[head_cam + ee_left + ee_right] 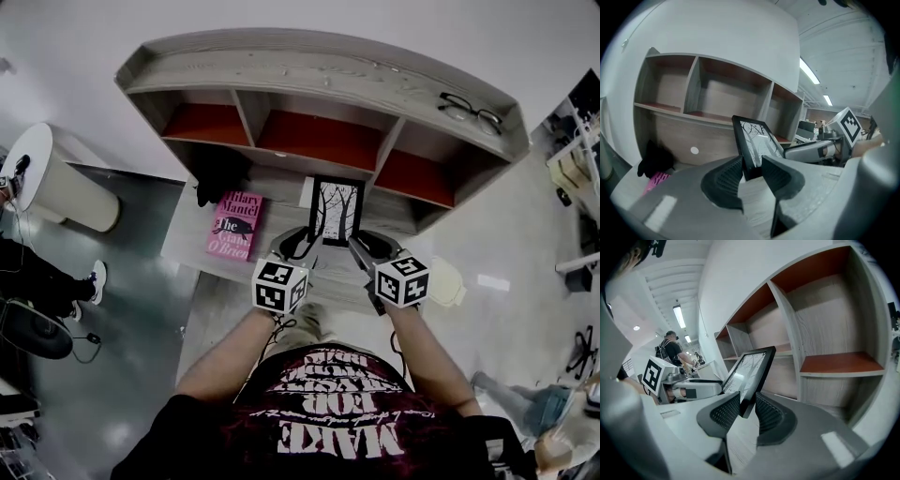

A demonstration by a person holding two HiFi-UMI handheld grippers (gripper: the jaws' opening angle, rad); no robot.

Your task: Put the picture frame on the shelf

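Against the white wall stands a grey wooden shelf (323,67) with three open compartments in a row, and under it is a desk (192,246). The picture frame (337,208) is held in front of this shelf with its long side upright and its glass turned toward the person. It seems to be lifted a little off the desk. It is carried at its two lower corners. The left gripper (302,244) is clamped on the lower left corner, and the right gripper (364,246) is clamped on the lower right one. In both gripper views the pads press on the black border. So the frame rises straight up from the fingers, and no hand is nearer than the other. In the head view it stands before the post that divides the middle compartment from the right one, so a small move to one side will probably be needed. The compartments lie ahead and higher. Left of the frame a pink book (235,225) lies flat on the desk, well apart from both grippers, and glasses (469,111) rest on the top board.
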